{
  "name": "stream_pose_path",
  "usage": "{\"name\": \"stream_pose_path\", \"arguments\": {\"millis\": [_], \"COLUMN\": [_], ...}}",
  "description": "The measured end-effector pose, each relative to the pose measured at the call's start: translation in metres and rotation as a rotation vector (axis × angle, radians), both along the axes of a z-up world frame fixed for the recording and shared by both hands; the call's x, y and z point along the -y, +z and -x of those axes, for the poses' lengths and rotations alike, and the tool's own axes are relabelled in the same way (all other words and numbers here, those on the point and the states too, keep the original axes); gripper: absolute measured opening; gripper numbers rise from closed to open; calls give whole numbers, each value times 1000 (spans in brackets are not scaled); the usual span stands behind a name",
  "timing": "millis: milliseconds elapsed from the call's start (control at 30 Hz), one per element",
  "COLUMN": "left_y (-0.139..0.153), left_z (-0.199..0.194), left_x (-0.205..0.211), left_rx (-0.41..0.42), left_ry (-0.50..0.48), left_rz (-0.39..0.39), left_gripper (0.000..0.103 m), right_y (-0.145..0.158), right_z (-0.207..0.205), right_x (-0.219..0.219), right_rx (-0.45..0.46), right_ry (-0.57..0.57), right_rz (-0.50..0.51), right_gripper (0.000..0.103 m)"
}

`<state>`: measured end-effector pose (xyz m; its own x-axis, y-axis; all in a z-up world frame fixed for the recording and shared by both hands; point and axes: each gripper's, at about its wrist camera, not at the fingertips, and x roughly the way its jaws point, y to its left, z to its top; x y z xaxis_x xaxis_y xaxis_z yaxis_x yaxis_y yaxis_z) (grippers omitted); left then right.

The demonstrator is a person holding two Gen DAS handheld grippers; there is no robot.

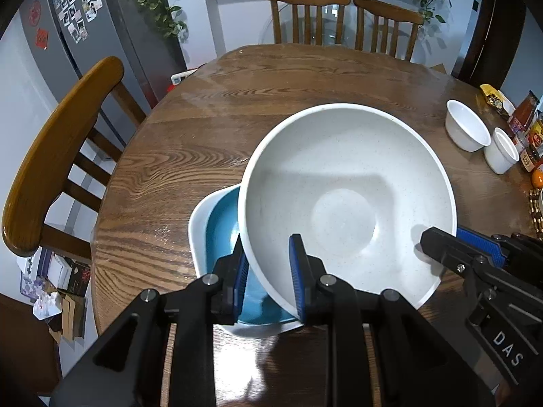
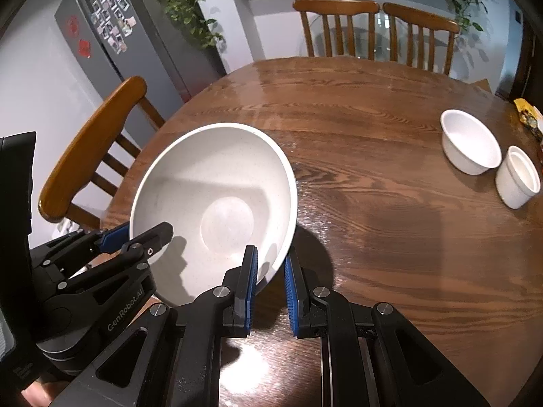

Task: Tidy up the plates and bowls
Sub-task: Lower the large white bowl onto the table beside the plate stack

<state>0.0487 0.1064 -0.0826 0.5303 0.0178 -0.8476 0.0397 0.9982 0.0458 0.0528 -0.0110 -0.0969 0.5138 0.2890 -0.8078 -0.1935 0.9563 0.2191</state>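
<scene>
Both grippers hold a large white speckled bowl [image 1: 339, 186] [image 2: 217, 176] above the round wooden table [image 1: 271, 84]. My left gripper [image 1: 269, 251] is shut on its near left rim, one blue pad inside and one outside. At the bowl's right rim my right gripper [image 1: 444, 237] [image 2: 271, 254] is shut the same way. The right wrist view also shows the left gripper [image 2: 142, 230] on the far left rim. Beneath the bowl's left side lies a blue squarish dish [image 1: 220, 224] with a white rim, partly hidden by the bowl.
Two small white bowls [image 1: 466, 125] [image 1: 502, 149] stand near the table's right edge, also in the right wrist view [image 2: 470, 140] [image 2: 517, 176]. Jars and packets [image 1: 526, 125] crowd the far right edge. Wooden chairs [image 1: 57, 156] [image 1: 307, 13] ring the table.
</scene>
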Motion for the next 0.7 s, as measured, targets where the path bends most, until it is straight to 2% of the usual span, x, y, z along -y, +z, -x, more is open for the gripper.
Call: {"name": "stream_pose_path", "arguments": {"millis": [500, 700], "left_y": [-12, -3], "left_z": [-2, 0], "left_x": [-33, -22], "left_rx": [-31, -7], "left_ry": [42, 19], "left_rz": [-5, -2], "left_gripper": [21, 21], "right_y": [-8, 0], "right_z": [-9, -3], "right_x": [-33, -29], "right_rx": [-28, 3], "right_ry": [49, 34], "right_rz": [6, 13], "right_gripper": [17, 17]}}
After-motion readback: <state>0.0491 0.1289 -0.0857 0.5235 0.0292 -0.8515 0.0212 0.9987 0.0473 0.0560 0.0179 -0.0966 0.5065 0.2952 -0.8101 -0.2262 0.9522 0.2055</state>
